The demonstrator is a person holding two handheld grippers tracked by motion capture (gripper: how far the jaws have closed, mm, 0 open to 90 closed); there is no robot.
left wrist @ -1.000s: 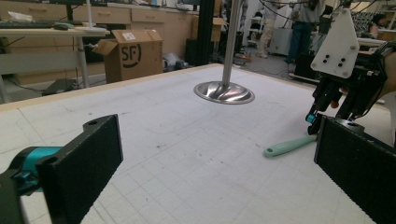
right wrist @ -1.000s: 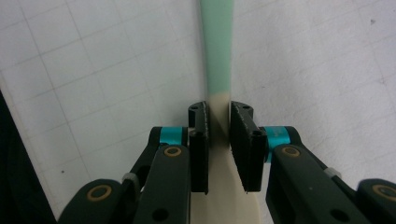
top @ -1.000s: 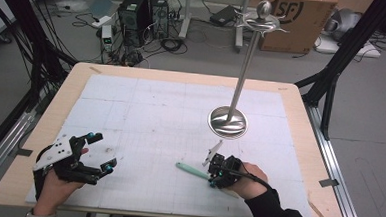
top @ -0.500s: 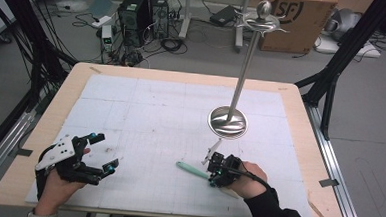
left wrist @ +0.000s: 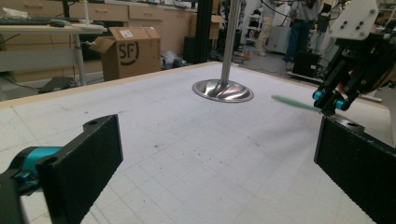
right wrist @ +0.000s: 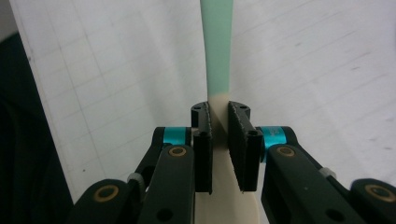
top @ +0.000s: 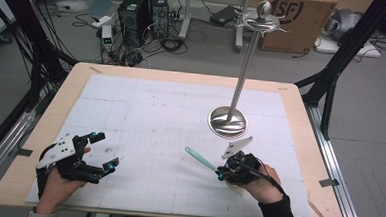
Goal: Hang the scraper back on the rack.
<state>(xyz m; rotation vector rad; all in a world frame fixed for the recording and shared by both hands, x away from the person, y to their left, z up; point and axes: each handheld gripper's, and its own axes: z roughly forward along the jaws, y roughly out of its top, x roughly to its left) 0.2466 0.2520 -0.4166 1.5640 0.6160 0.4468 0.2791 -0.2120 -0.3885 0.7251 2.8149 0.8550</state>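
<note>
The right gripper (top: 222,174) clamps a green-and-cream spatula (top: 201,160) by its cream end, green handle jutting left just above the gridded mat (top: 151,111), near the steel hanging stand (top: 229,121), apparently its destination, while the left gripper (top: 102,152) waits nearby, jaws apart.

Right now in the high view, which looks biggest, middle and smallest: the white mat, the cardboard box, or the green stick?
1. White mat, biggest by far.
2. Cardboard box, though it sits farther away and is partly cut off.
3. Green stick, smallest, held in the right gripper.
</note>
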